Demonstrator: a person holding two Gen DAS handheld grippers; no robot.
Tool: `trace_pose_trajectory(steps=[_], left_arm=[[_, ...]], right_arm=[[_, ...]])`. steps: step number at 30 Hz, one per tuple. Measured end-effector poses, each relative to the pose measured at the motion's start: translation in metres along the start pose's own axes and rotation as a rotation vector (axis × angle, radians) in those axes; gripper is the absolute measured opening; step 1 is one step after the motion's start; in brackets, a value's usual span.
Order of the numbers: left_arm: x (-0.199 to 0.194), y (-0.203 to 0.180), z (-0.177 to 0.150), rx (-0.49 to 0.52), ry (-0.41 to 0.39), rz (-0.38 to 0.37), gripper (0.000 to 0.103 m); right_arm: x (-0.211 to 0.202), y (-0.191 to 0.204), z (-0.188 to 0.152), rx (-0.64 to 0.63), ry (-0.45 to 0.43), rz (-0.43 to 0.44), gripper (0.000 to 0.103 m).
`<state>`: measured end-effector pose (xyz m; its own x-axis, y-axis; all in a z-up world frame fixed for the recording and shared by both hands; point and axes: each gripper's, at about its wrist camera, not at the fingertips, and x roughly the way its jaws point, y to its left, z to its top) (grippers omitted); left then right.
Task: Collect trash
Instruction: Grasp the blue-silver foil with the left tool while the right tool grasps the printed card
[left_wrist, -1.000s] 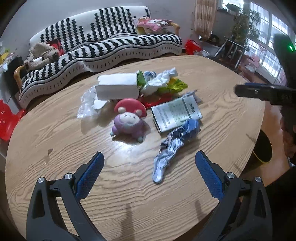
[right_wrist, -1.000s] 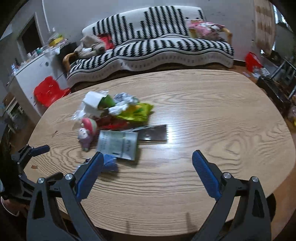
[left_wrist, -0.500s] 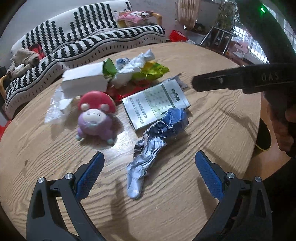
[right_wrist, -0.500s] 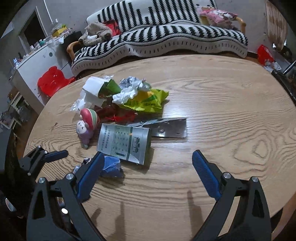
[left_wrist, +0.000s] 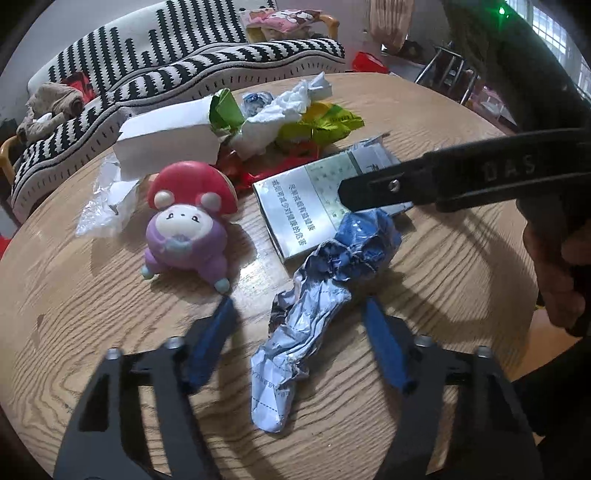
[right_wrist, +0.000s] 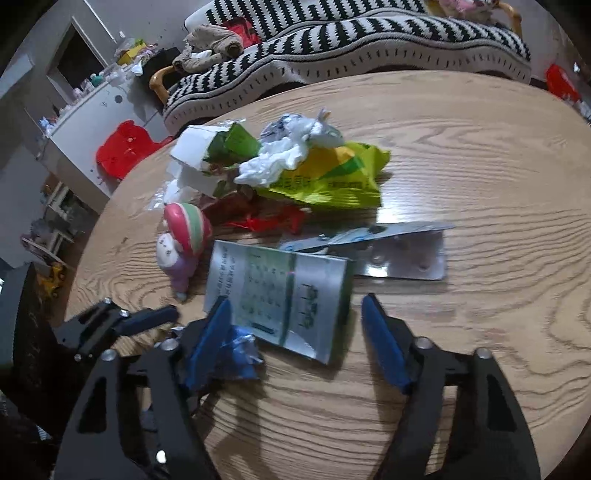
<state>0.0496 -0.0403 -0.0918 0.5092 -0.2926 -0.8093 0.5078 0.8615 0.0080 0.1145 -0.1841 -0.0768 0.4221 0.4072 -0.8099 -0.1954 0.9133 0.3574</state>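
Left gripper (left_wrist: 301, 339) spread wide, empty, straddling the crumpled blue-and-white wrapper (left_wrist: 325, 291) on the wooden table (left_wrist: 92, 295). Right gripper (right_wrist: 293, 339) likewise agape, empty, framing the silver-green carton (right_wrist: 280, 295). Grasp stage, seemingly; next: squeeze shut, lift clear of mushroom-capped toy (left_wrist: 188, 221).

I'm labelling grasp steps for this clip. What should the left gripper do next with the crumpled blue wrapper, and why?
Probably close: the left gripper is open, its fingers either side of the crumpled blue wrapper, which lies loose on the table.
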Motion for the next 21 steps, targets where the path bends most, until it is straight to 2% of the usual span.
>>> trace_pose_trajectory(steps=[1,3,6,10,14,21], left_arm=[[-0.001,-0.001,0.000,0.003,0.001,-0.004,0.055],[-0.002,-0.003,0.000,0.011,0.006,-0.002,0.039],[-0.006,0.000,0.000,-0.012,0.027,-0.037,0.026],[-0.014,0.009,-0.003,-0.072,0.046,-0.068,0.023],[-0.031,0.006,-0.002,-0.066,0.016,-0.068,0.022],[-0.052,0.002,0.005,-0.079,-0.024,-0.072,0.022]], right_arm=[[0.000,0.000,0.000,0.006,0.003,0.016,0.056],[0.000,0.000,0.000,0.021,0.016,0.059,0.029],[-0.006,0.001,-0.002,0.039,0.011,0.109,0.021],[-0.025,0.008,-0.002,0.049,-0.036,0.149,0.015],[-0.049,0.023,-0.001,-0.003,-0.108,0.101,0.012],[-0.090,0.045,-0.006,-0.130,-0.231,-0.047,0.011]])
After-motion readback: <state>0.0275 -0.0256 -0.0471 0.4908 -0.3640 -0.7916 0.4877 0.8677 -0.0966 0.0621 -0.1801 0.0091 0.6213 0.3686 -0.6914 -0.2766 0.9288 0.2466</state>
